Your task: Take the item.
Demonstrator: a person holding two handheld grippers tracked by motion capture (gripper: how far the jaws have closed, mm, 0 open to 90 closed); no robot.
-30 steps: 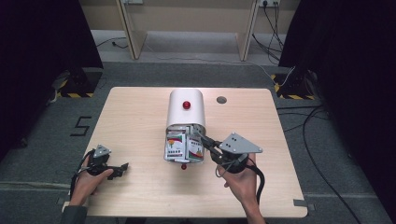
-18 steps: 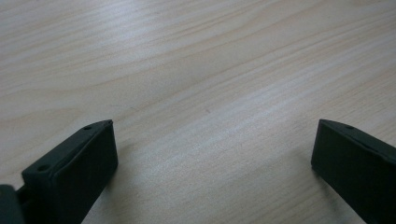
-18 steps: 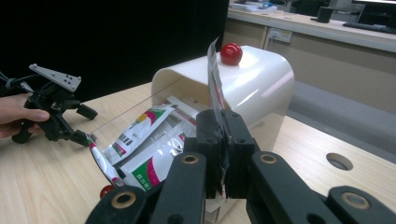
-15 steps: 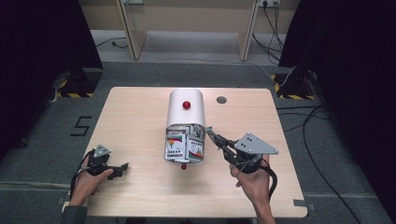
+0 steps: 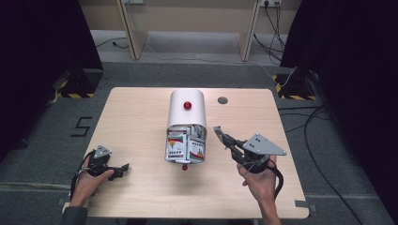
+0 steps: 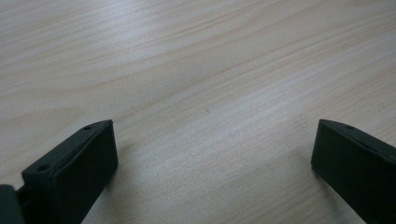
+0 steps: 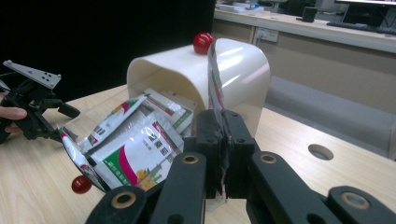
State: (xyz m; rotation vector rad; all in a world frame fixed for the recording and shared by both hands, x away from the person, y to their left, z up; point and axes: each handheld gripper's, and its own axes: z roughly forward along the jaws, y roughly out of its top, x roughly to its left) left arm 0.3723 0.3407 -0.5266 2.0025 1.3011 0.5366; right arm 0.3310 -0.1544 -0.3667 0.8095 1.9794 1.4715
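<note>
While the right gripper has its jaws pressed flat on a thin foil-edged sachet, the packet stands edge-on and upright between the pads, its long axis running up and away from the fingertips. In the high view the same sachet points from the right gripper toward the far left, just beside the open mouth of the white arched plastic bin with a red knob on top. That bin lies on the pale wooden table with more printed sachets spilling from its near end. The left gripper rests low on the near left, well apart, jaws spread wide over bare wood. The right hand is clearly the nearer one for whatever placement follows.
</note>
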